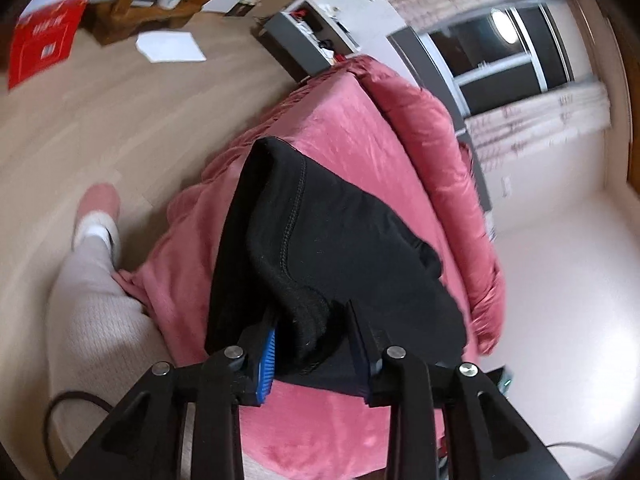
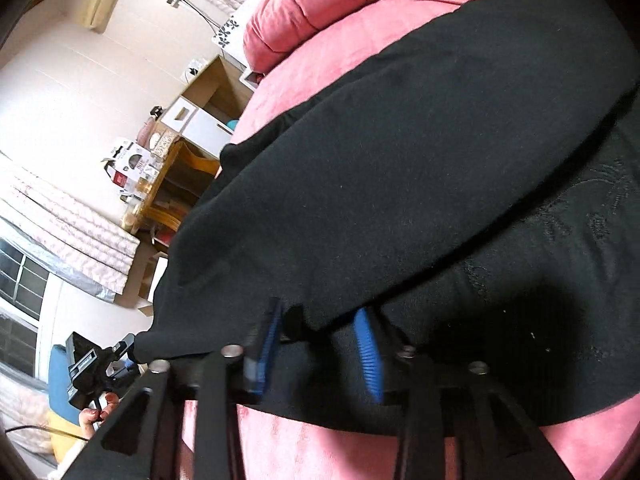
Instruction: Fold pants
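The black pants (image 1: 352, 240) lie folded on a pink bed cover (image 1: 352, 128). A thick, bunched edge of them sits between the fingers of my left gripper (image 1: 312, 320), whose jaws stand apart with the blue pad (image 1: 269, 354) showing beside the cloth. In the right wrist view the pants (image 2: 400, 160) fill most of the frame. Their near hem drapes over my right gripper (image 2: 318, 316), whose two blue pads (image 2: 370, 360) stand well apart and do not pinch the cloth.
A person's leg in pale trousers (image 1: 92, 280) and a pink slipper (image 1: 100, 200) stand left of the bed on the wood floor. A pink pillow roll (image 1: 440, 152) lines the bed's far side. A hand holds a black device (image 2: 92, 364) by the pants' far corner. Shelves (image 2: 176, 184) stand by the wall.
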Tool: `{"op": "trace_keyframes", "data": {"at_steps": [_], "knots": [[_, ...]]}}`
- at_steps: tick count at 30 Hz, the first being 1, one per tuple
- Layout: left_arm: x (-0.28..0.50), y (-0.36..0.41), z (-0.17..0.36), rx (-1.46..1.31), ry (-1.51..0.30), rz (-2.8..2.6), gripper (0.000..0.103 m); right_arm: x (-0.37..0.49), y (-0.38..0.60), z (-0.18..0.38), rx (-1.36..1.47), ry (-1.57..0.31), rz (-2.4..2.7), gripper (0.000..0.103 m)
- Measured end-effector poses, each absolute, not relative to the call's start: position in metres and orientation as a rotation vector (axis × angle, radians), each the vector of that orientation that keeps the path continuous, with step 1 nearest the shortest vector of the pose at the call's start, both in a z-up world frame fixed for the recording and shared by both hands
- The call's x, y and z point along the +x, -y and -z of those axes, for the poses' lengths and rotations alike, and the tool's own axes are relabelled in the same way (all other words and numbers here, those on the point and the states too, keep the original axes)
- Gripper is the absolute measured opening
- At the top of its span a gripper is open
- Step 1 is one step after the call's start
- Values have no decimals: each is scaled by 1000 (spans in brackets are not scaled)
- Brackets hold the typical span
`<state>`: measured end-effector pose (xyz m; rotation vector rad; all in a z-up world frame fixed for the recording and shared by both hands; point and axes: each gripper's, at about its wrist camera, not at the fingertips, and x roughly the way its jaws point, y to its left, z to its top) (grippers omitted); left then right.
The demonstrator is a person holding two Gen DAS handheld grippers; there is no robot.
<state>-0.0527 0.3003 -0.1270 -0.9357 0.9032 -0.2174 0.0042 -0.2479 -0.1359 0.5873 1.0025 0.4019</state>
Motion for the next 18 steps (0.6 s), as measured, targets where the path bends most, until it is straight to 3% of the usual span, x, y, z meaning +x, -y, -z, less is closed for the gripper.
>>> {"op": "trace_keyframes", "data": {"at_steps": [15, 18], "knots": [[-49, -269, 108, -788, -945, 219, 33, 8, 313, 127, 710, -898, -224, 44], [-47, -268, 109, -772, -958, 200, 29, 20, 339, 127, 776, -863, -159, 46]]}}
